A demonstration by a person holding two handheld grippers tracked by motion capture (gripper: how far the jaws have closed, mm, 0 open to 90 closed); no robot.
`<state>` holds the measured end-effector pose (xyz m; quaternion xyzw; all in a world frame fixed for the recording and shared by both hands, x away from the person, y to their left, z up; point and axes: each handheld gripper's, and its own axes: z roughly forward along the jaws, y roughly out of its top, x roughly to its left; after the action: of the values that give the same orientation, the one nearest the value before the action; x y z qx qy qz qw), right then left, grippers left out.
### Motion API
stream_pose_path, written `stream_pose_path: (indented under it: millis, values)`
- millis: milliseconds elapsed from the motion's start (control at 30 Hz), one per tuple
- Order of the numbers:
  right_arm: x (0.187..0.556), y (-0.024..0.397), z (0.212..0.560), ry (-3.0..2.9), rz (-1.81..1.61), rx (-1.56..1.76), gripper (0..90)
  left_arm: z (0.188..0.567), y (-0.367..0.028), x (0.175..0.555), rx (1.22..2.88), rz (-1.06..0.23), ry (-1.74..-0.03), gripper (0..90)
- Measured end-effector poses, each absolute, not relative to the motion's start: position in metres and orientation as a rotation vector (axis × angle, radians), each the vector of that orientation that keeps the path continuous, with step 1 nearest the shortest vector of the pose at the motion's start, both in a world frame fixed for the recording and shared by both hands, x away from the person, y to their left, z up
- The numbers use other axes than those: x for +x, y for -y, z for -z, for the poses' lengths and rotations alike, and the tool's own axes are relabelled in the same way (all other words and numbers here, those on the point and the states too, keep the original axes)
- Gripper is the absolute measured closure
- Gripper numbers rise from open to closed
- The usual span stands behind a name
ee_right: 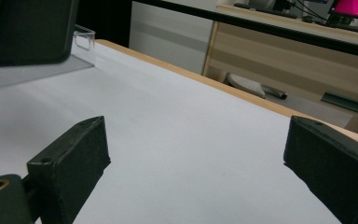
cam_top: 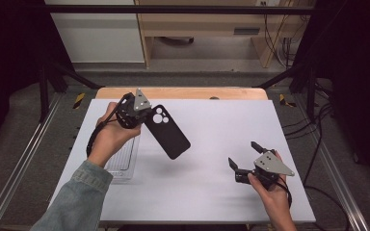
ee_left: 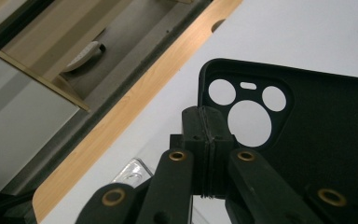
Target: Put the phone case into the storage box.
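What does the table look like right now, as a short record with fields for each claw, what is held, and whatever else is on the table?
left claw: shut on the edge of the black phone case, beside its camera cutouts
phone case: lifted off the table, tilted
right claw: open, nothing between its jaws, low over the white table
other item: clear plastic tray lying below the left hand

One phone case (cam_top: pixel 167 132), one clear tray (cam_top: pixel 124 161), two grippers.
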<state>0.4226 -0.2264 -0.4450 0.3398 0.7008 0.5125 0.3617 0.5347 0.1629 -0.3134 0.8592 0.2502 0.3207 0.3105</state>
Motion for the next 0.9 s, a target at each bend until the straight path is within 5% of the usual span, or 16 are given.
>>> stream_pose_path:
  millis: [900]
  values:
    - [0.411,0.237,0.456,-1.742,-1.387,0.885,5.7,0.269,-0.196,0.524,2.21,-0.996,-0.696,89.3]
